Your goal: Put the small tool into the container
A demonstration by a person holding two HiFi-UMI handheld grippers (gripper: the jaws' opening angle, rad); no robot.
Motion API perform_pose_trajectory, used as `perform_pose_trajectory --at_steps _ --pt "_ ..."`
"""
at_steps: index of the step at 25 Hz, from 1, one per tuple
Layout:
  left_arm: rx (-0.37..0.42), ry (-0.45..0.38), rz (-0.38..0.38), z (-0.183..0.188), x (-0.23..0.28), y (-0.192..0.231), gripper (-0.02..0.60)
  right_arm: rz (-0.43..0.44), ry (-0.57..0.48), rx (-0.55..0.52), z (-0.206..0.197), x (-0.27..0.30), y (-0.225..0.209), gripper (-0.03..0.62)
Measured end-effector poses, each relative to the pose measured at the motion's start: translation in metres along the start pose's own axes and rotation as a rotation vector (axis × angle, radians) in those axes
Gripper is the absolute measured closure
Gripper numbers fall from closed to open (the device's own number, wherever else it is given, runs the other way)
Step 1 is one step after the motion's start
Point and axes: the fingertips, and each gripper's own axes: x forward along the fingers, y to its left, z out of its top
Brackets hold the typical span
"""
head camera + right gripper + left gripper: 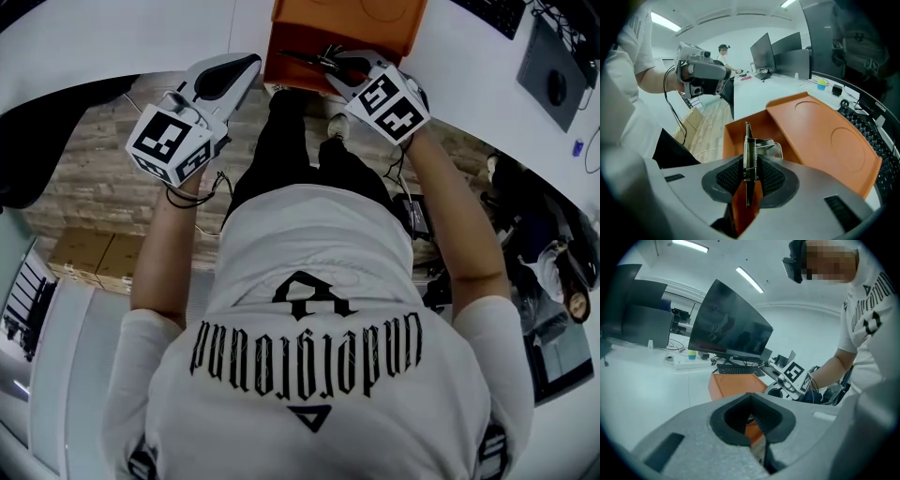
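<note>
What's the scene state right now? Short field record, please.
right hand-held gripper: shut on the small tool
small tool: thin metal, with a spring, upright between the pads
tool position: over the container, not yet inside
container: orange box, lid open
left hand-held gripper: jaws together, nothing between them, away from the box

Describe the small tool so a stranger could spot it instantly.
Find the open orange container on the white desk. At its near edge the right gripper holds the small tool, slim pliers with orange handles. Its bare metal coil spring sets it apart.
</note>
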Motion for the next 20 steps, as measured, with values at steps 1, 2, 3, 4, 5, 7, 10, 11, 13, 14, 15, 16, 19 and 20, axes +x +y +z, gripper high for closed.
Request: perform_pose_trajectory --at_steps 1,2,3,4,5,7,10,11,13,14,15,16,19,20 --pt "-0.003 0.003 -0.002 -0.001 0.003 0.001 0.568 0.007 0.009 -0.001 -0.003 0.004 -0.001 0.505" --pt "-0.005 0.006 -0.003 -0.003 0.006 0.001 0.568 0.013 0.016 -0.004 -0.005 0.007 -0.001 0.505" --pt "-0.004 0.01 -0.003 -0.004 0.008 0.001 0.568 0.019 0.02 -0.008 -0.007 0.01 -0.002 0.505" --pt "-0.003 0.014 -0.002 -0.006 0.01 0.001 0.568 0.024 0.024 -0.012 -0.009 0.012 -0.002 0.505" --pt "-0.001 0.017 0.0 -0.007 0.01 0.001 0.568 0.029 0.027 -0.014 -0.01 0.015 -0.002 0.505" --pt "-0.003 0.021 0.0 -0.01 0.012 0.0 0.568 0.035 0.035 -0.006 -0.011 0.017 -0.004 0.505" --pt "-0.013 0.027 -0.001 -0.014 0.013 -0.002 0.568 0.038 0.05 0.009 -0.014 0.019 -0.006 0.505" --pt "-0.015 0.027 -0.001 -0.015 0.013 -0.002 0.566 0.04 0.055 0.011 -0.014 0.02 -0.006 0.504" --pt "-0.019 0.026 -0.001 -0.015 0.014 -0.001 0.568 0.043 0.066 0.013 -0.014 0.022 -0.008 0.503" --pt "-0.021 0.026 -0.002 -0.015 0.015 -0.002 0.568 0.045 0.07 0.013 -0.014 0.023 -0.008 0.503" --pt "-0.022 0.028 -0.004 -0.016 0.015 -0.002 0.566 0.046 0.073 0.011 -0.014 0.024 -0.009 0.503" --pt "-0.023 0.03 -0.005 -0.018 0.016 -0.003 0.568 0.046 0.074 0.009 -0.014 0.025 -0.009 0.504" --pt "-0.029 0.033 -0.007 -0.021 0.014 -0.004 0.566 0.029 0.083 0.002 -0.015 0.027 -0.01 0.504" --pt "-0.031 0.032 -0.008 -0.021 0.014 -0.004 0.568 0.019 0.089 -0.001 -0.014 0.027 -0.012 0.503"
